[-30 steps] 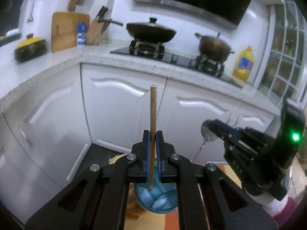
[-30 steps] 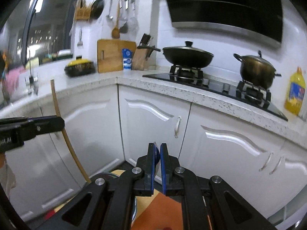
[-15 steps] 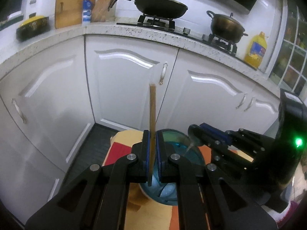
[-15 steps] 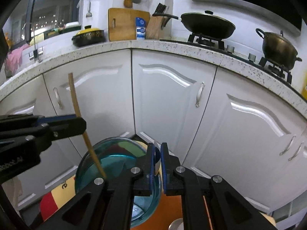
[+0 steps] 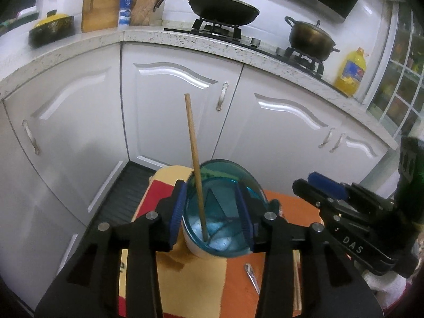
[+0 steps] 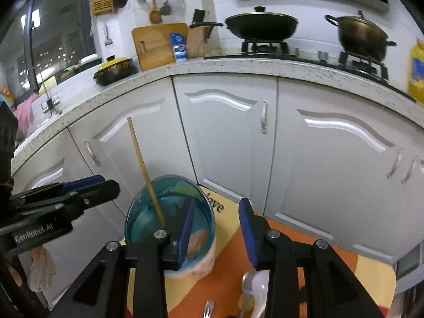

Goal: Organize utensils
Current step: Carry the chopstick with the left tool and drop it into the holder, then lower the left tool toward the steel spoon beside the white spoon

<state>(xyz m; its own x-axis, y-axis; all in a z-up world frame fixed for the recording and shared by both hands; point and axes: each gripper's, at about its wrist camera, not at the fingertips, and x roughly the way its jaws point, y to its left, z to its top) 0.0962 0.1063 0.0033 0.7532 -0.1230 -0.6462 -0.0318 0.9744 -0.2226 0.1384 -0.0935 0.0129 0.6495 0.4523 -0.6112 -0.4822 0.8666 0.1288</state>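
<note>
Orange-and-yellow mat (image 5: 201,286), blue holder (image 5: 225,246), metal utensil (image 5: 251,278), white spoon (image 6: 258,291)

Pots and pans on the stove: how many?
2: a black lidded wok on the left burner, a brown pot on the right. A yellow-lidded pot sits apart on the counter.

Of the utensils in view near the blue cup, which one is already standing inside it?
The wooden chopstick: it stands leaning in the blue cup, free of the fingers. The spoons lie flat on the mat beside it.
</note>
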